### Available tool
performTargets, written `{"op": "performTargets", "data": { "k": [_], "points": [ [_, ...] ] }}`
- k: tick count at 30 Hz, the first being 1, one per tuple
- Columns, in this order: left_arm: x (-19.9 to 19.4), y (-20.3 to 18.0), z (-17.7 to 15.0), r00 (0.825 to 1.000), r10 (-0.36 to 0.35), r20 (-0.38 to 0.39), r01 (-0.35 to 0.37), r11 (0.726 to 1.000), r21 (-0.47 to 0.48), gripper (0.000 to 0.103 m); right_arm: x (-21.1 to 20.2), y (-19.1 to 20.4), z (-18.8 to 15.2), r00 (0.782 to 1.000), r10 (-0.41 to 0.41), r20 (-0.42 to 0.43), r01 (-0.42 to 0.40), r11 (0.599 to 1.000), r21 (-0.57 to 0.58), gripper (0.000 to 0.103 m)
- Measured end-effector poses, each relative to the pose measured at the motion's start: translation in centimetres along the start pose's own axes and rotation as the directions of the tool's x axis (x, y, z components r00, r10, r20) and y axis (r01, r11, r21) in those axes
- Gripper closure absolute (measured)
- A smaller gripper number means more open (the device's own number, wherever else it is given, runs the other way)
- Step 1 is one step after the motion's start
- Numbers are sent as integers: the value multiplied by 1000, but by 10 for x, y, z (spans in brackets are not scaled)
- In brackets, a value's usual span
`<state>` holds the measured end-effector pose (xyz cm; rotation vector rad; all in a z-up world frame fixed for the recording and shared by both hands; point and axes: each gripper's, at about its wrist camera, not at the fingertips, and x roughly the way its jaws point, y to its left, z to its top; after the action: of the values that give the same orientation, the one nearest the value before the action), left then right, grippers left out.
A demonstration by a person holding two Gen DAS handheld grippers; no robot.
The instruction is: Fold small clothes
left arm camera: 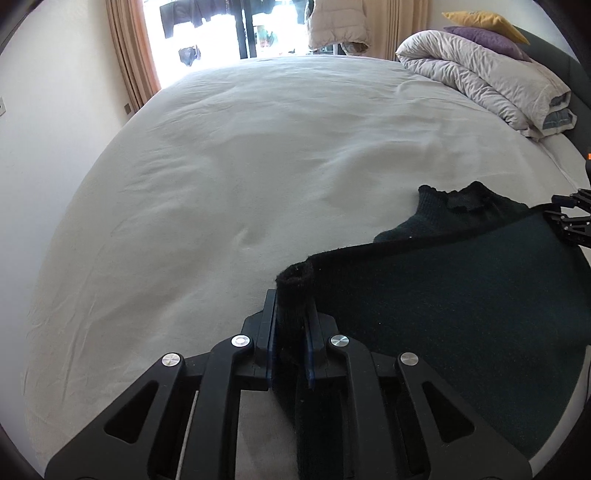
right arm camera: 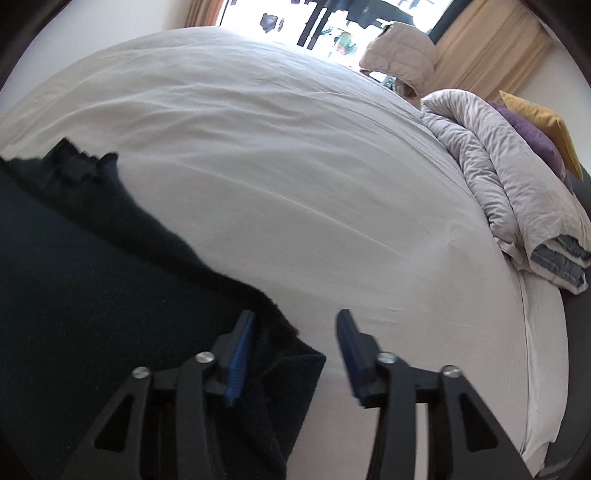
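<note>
A dark knitted garment (left arm camera: 461, 302) lies on the white bed sheet (left arm camera: 221, 166) at the right of the left wrist view. My left gripper (left arm camera: 291, 299) is shut on a bunched corner of it. The right gripper shows at the far right edge of that view (left arm camera: 570, 221), by the garment's other side. In the right wrist view the garment (right arm camera: 92, 277) fills the left. My right gripper (right arm camera: 295, 332) is open, with the garment's edge lying between its fingers beside the left pad (right arm camera: 240, 354). The right pad (right arm camera: 351, 350) is over bare sheet.
A rolled grey duvet (left arm camera: 480, 85) with purple and yellow pillows lies at the head of the bed, also in the right wrist view (right arm camera: 517, 192). A bright window with curtains is beyond the bed. A beige jacket (left arm camera: 336, 26) hangs there. A white wall is left.
</note>
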<state>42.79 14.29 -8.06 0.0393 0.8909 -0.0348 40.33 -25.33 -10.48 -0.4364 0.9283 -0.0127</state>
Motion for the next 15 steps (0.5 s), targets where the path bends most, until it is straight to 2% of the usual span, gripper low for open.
{"op": "performTargets", "data": {
  "k": [2,4,6,9,11,15],
  "points": [
    [-5,6,-2,1000,-15,19,15,1000,-22,92,-11,-14,-4,999,-11,48,8,998,60,34],
    [-15,16,-4,999,12,42,-10,999,-44,92,-23,-33,-12,996,-11,84,-2,988,157,34],
    [-29,24,-8,997,26,67,-21,997,-73,92,-37,-53,-26,991,45,125,-78,959,271,34],
    [-49,30,-24,996,31,84,-22,995,-102,92,-56,-73,-51,976,131,172,-192,895,403,34],
    [-60,33,-36,994,49,100,-37,993,-113,92,-63,-77,-67,959,201,197,-270,855,442,34],
    [-73,45,-63,995,38,97,-19,982,-186,92,-72,-70,-87,946,256,197,-320,830,458,34]
  ]
}}
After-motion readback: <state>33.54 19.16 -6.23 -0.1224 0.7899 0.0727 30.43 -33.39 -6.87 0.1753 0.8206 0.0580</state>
